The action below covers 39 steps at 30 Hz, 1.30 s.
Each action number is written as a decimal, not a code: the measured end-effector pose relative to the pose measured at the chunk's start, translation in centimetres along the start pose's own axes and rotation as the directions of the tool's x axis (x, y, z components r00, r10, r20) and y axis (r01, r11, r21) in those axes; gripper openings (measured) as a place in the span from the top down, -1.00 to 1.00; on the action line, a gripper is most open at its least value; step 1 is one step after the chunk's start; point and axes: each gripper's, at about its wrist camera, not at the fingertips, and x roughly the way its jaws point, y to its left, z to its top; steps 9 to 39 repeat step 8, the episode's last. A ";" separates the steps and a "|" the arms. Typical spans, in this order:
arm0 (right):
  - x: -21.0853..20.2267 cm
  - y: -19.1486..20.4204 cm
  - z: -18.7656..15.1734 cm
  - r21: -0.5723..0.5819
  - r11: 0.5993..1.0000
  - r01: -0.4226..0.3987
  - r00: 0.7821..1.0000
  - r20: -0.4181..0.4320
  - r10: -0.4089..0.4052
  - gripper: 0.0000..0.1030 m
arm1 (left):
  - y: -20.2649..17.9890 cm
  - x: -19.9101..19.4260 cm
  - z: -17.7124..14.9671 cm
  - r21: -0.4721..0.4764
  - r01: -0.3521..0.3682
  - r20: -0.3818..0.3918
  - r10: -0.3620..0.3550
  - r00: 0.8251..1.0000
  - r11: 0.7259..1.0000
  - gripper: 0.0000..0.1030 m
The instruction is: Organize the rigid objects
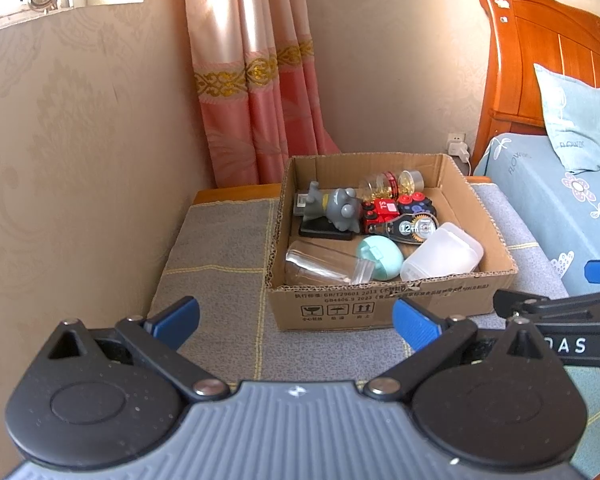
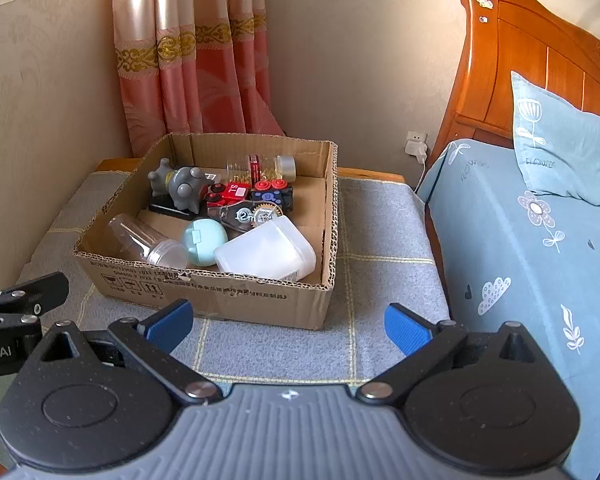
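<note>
An open cardboard box (image 1: 380, 304) (image 2: 228, 300) stands on a grey cloth-covered nightstand (image 1: 220, 248) (image 2: 380, 224). Inside lie a grey toy figure (image 1: 334, 208) (image 2: 182, 186), a red and black toy (image 1: 396, 208) (image 2: 252, 196), a correction tape (image 1: 414, 229) (image 2: 248, 214), a mint egg-shaped case (image 1: 382, 258) (image 2: 204, 240), a white plastic container (image 1: 444, 256) (image 2: 266, 254), a clear bottle (image 1: 324, 266) (image 2: 148, 242) and a jar of gold pieces (image 1: 392, 182) (image 2: 260, 166). My left gripper (image 1: 296, 322) and right gripper (image 2: 288, 326) both hover open and empty in front of the box.
A bed with blue floral sheet (image 2: 540, 248) and pillow (image 2: 560, 144) borders the nightstand on the right, under a wooden headboard (image 2: 520, 60). Pink curtains (image 1: 256, 100) and a beige wall stand behind. A wall plug (image 2: 416, 146) sits by the headboard. The right gripper's body (image 1: 560, 320) shows at right.
</note>
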 end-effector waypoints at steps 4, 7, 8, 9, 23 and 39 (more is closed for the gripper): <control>-0.1 0.0 0.0 0.000 1.000 0.000 1.000 0.001 0.000 -1.00 | 0.0 0.0 0.0 -0.003 -0.003 -0.001 0.003 1.000 1.000 -0.98; -0.1 0.0 0.0 0.000 1.000 0.000 1.000 0.004 0.000 -1.00 | 0.0 -0.1 0.0 -0.004 -0.002 0.000 0.002 1.000 1.000 -0.98; -0.1 0.0 0.0 0.000 1.000 -0.001 1.000 0.005 0.001 -1.00 | 0.0 -0.1 0.0 -0.003 -0.002 0.001 0.002 1.000 1.000 -0.98; -0.1 0.0 0.0 0.000 1.000 -0.001 1.000 0.005 0.001 -1.00 | 0.0 -0.1 0.0 -0.003 -0.002 0.001 0.002 1.000 1.000 -0.98; -0.1 0.0 0.0 0.000 1.000 -0.001 1.000 0.005 0.001 -1.00 | 0.0 -0.1 0.0 -0.003 -0.002 0.001 0.002 1.000 1.000 -0.98; -0.1 0.0 0.0 0.000 1.000 -0.001 1.000 0.005 0.001 -1.00 | 0.0 -0.1 0.0 -0.003 -0.002 0.001 0.002 1.000 1.000 -0.98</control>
